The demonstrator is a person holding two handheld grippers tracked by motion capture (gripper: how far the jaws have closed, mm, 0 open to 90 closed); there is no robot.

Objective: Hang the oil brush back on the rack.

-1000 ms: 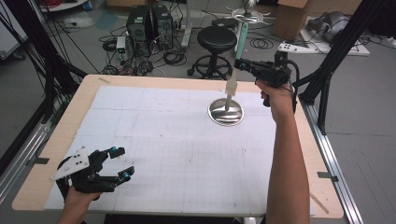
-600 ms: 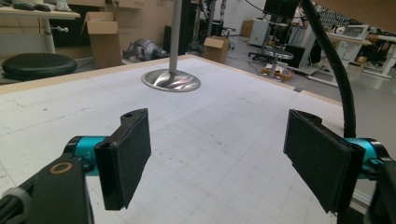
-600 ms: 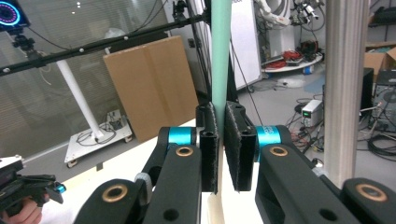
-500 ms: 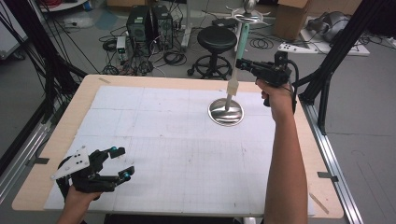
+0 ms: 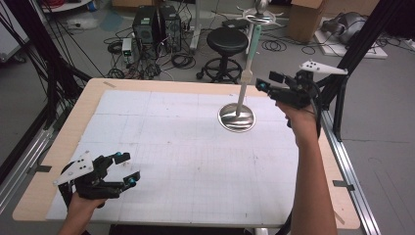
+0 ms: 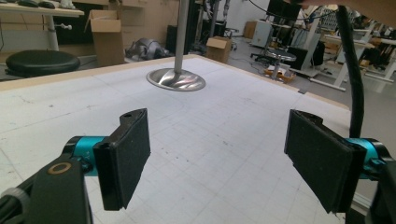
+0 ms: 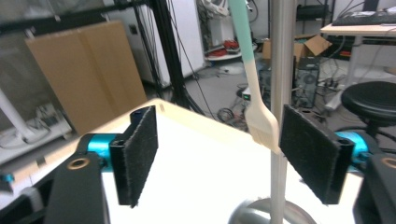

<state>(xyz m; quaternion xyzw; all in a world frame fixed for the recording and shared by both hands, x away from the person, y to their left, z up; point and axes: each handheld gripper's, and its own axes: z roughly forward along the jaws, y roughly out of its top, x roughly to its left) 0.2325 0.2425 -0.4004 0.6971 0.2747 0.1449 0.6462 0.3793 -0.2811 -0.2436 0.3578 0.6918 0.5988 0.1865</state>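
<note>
A metal stand (image 5: 237, 117), with a round shiny base and a thin upright pole, is standing on the far right part of the bench (image 5: 58, 147), and a brush (image 5: 248, 54) with a cream blade and a mint-green handle is hanging beside the pole. The right tool (image 5: 266, 81) is hovering just right of the pole with its jaws wide apart and holding nothing. The left tool (image 5: 126, 169) is resting well apart from the stand, near the bench's front left corner, also wide open and empty.

Grey floor (image 5: 386, 98); black stool (image 5: 227, 41); cardboard box (image 5: 304, 19); tangled cables (image 5: 176, 58)
</note>
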